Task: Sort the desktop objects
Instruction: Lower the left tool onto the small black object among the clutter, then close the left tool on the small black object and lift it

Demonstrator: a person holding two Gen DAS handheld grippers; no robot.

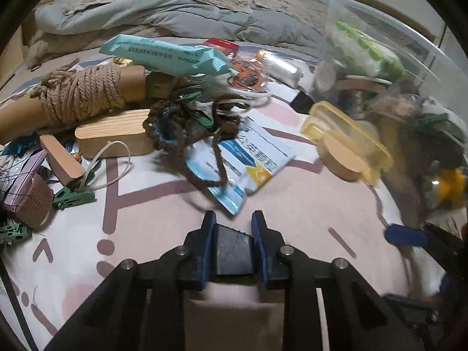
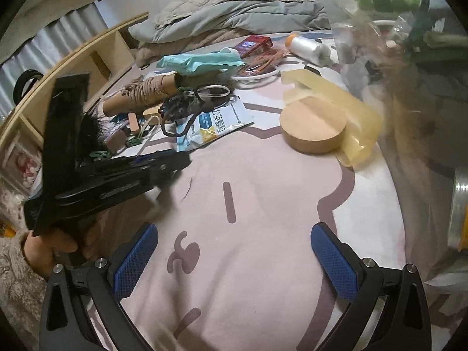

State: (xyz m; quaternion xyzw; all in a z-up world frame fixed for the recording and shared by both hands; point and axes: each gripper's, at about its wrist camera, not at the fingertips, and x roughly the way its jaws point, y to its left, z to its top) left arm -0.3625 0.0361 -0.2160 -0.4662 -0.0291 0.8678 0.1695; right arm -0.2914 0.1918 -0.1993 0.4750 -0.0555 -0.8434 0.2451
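Observation:
My left gripper [image 1: 234, 219] is shut on a black block [image 1: 233, 253], held low over the pink mat [image 1: 163, 216]. It shows from the side in the right wrist view [image 2: 178, 159]. My right gripper [image 2: 234, 257] is open and empty above the mat. A pile of objects lies ahead: a rope-wrapped cardboard tube [image 1: 79, 96], a teal packet [image 1: 166, 54], a wooden block [image 1: 114, 140], brown yarn [image 1: 187, 122], a blue-white sachet [image 1: 248, 158] and a round wooden disc [image 2: 313, 128]. A clear plastic bin [image 1: 380, 58] with sorted items stands at right.
A yellow lid [image 1: 351, 134] lies beside the bin. Green clips [image 1: 73, 197], a red box [image 2: 256, 45] and orange rubber bands [image 1: 248, 79] lie around the pile. Grey bedding [image 1: 175, 8] lies behind. A tape roll [image 2: 460, 207] is at the far right.

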